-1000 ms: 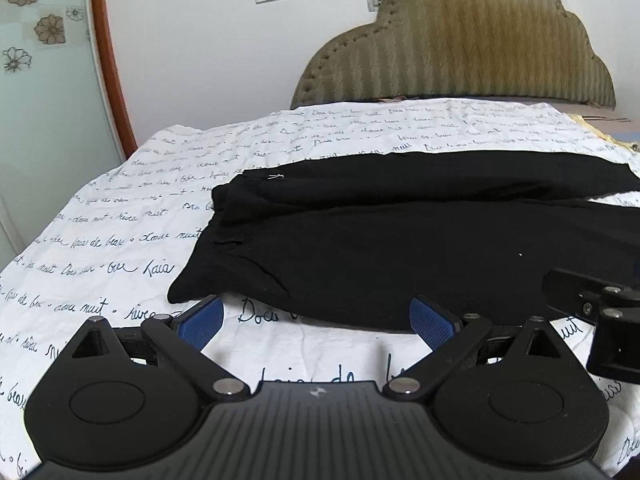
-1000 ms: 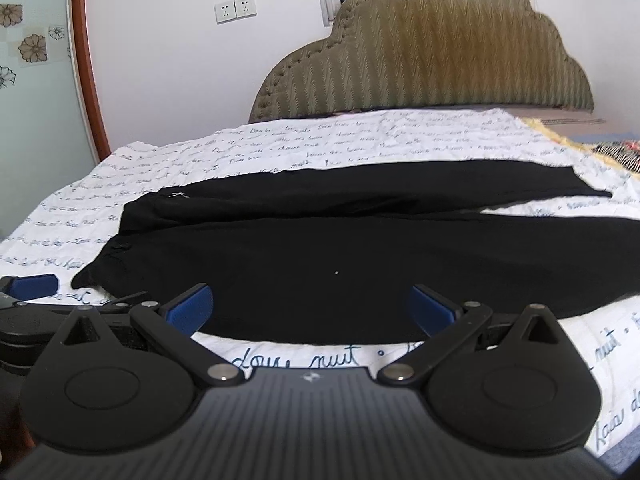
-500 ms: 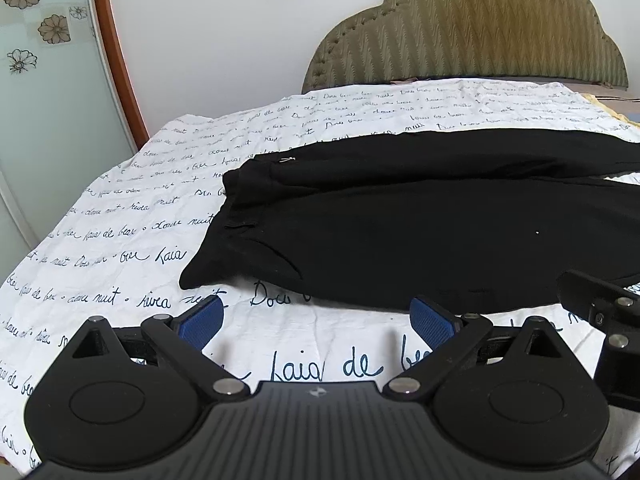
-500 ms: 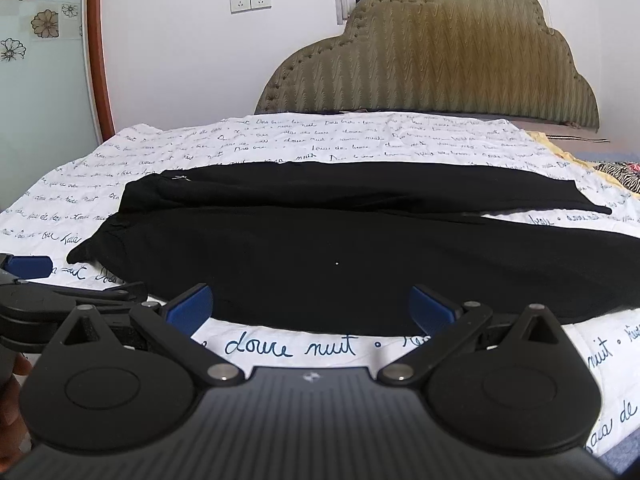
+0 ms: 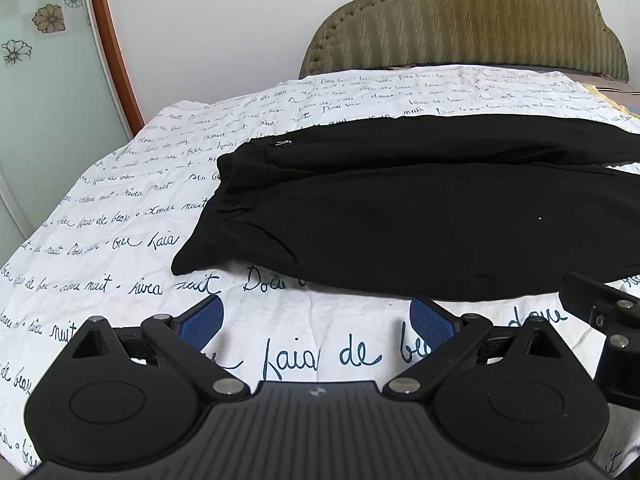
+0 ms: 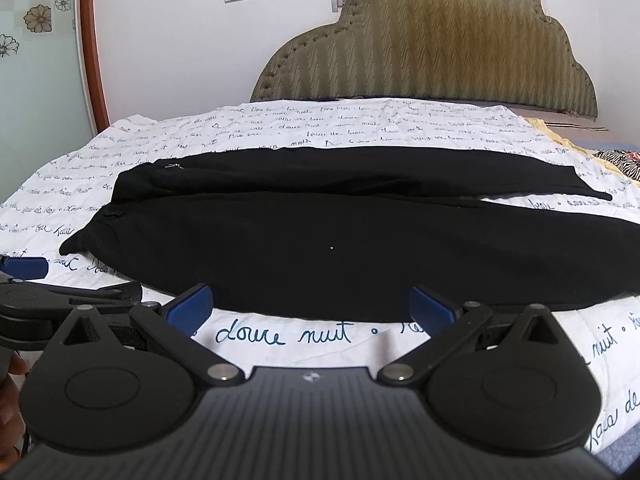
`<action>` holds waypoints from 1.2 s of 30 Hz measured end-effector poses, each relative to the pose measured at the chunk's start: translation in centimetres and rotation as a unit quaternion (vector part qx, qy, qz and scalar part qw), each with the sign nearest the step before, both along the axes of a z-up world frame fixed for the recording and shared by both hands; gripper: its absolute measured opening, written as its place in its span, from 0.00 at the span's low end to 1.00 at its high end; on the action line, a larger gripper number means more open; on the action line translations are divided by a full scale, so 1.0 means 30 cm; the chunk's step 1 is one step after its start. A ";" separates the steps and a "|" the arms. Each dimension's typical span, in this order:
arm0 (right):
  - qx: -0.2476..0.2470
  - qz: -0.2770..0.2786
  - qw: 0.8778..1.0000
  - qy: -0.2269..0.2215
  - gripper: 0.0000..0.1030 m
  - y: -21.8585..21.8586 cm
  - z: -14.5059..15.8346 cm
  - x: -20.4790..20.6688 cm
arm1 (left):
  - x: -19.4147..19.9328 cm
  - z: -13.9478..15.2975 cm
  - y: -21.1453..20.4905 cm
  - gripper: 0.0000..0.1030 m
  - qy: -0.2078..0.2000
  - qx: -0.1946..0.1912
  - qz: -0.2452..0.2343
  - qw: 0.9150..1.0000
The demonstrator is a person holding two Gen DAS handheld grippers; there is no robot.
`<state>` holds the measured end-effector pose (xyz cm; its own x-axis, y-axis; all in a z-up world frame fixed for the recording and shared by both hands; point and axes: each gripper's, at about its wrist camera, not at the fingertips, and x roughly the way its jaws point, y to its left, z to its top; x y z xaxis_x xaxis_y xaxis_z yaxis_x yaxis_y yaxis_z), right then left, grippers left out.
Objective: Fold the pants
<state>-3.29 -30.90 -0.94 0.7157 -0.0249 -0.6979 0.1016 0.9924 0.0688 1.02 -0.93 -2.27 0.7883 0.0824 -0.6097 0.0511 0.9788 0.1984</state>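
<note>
Black pants (image 5: 400, 216) lie flat on the bed (image 5: 120, 208); both my grippers' fingers (image 5: 200, 320) gape empty, and pinching the sheet (image 6: 280, 128) too would drag it

Legible text was found only on the white bedsheet (image 5: 120, 264), which was printed all over with dark blue cursive script in repeating lines. In the left wrist view, "faia de" (image 5: 320, 358) and "nuit" (image 5: 196, 286) were read near the lower edge. In the right wrist view, "douce nuit" (image 6: 284, 334) was read. Script farther up the sheet was too small to be read. No other text or numbers were legible.
</note>
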 end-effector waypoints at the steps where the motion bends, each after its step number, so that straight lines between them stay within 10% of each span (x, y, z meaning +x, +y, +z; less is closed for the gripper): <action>1: 0.000 0.000 1.000 0.001 1.00 0.000 -0.002 0.001 | 0.001 -0.001 0.001 0.97 0.001 -0.001 0.000 1.000; 25: 0.001 0.007 1.000 0.000 1.00 0.009 -0.023 0.016 | 0.025 -0.027 0.005 0.97 0.009 0.011 0.002 1.000; 36: -0.012 0.081 0.996 -0.044 1.00 0.059 0.001 0.104 | 0.118 0.028 0.186 0.97 -0.012 -0.010 0.077 0.997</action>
